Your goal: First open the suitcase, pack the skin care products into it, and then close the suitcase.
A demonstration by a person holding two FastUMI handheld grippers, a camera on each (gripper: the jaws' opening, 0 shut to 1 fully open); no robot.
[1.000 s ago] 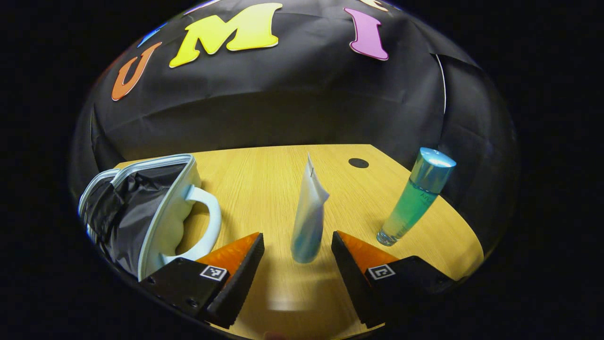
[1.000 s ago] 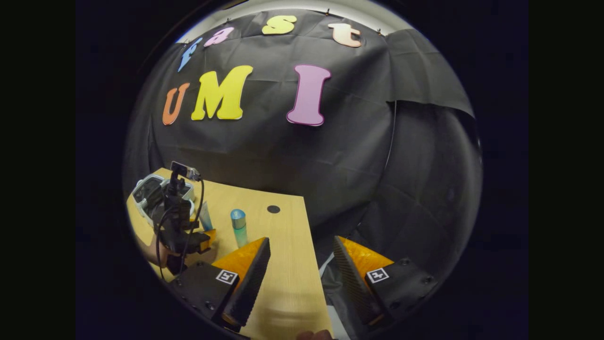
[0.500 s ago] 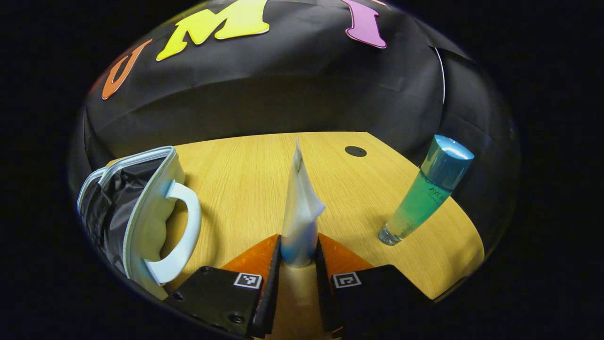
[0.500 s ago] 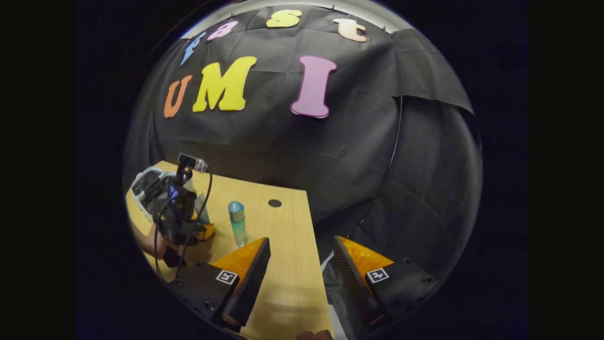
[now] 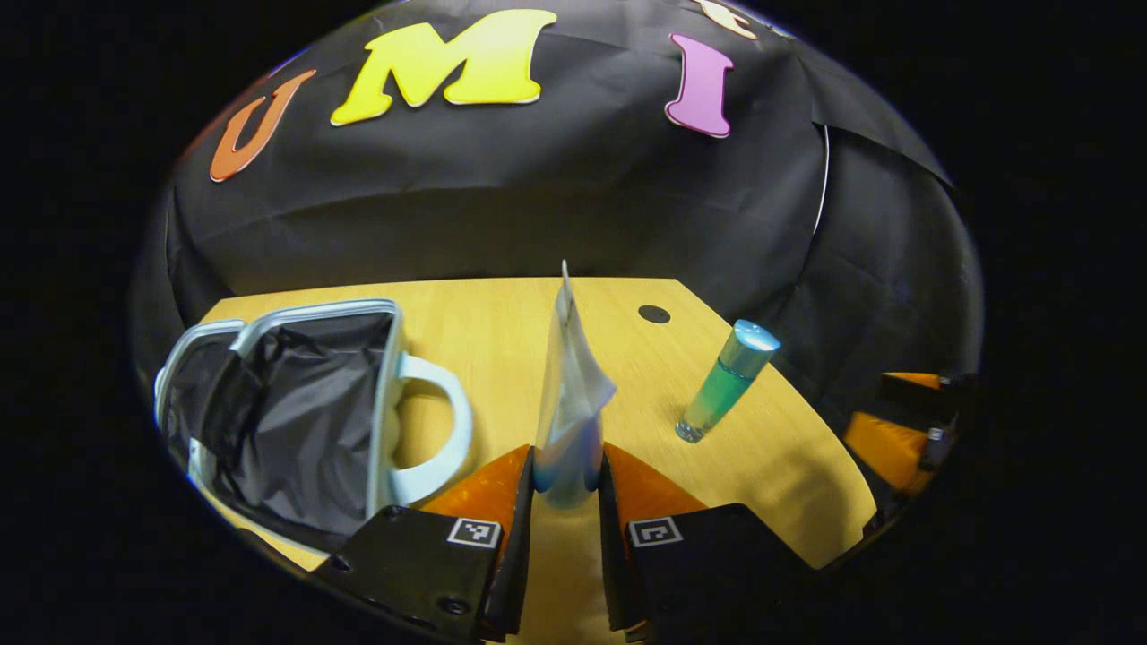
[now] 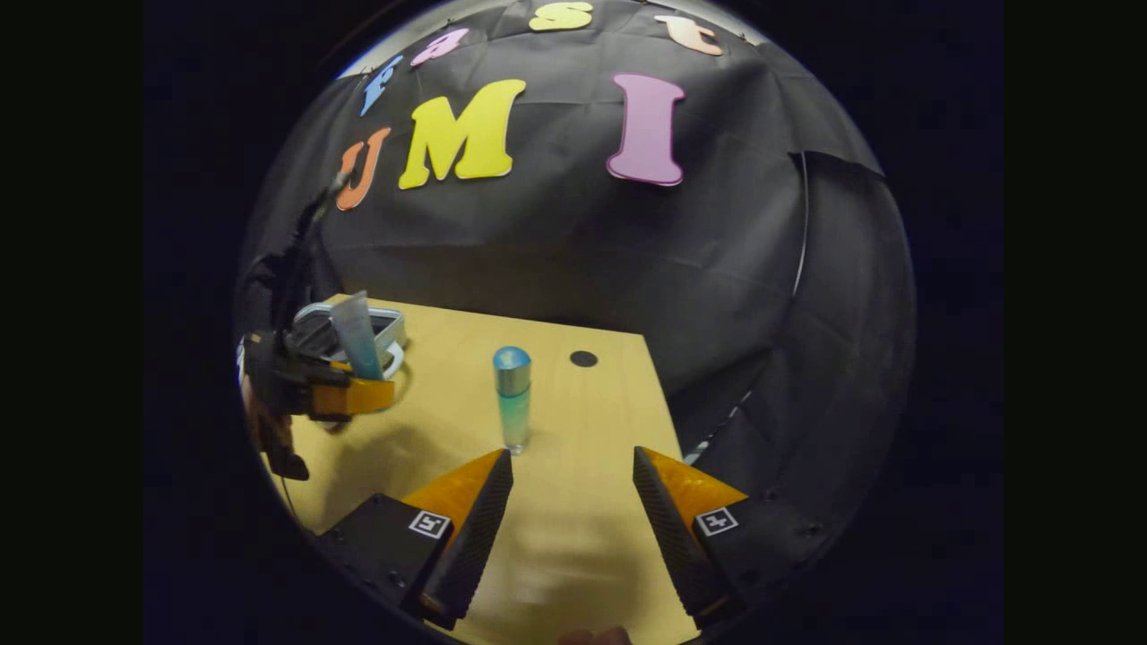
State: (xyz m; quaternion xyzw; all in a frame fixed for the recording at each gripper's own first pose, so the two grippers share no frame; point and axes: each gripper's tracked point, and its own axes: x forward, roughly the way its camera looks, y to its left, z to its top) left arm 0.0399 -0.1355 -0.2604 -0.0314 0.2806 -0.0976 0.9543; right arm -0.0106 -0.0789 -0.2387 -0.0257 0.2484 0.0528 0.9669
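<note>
My left gripper is shut on the lower end of a pale blue-white tube, held upright above the wooden table. To its left lies the small white suitcase, open, with black lining and a white handle. A green bottle with a blue cap stands to the right. In the right gripper view my right gripper is open over the table, with the green bottle just beyond its left finger. Farther left the left gripper holds the tube in front of the suitcase.
A round dark hole sits in the tabletop near the far edge, also the hole in the right gripper view. The table's right edge drops off against the black cloth. A hand holds the left gripper.
My left gripper closed on the tube, then lifted it and drew back toward the suitcase. My right gripper moved in over the table toward the green bottle, still open.
</note>
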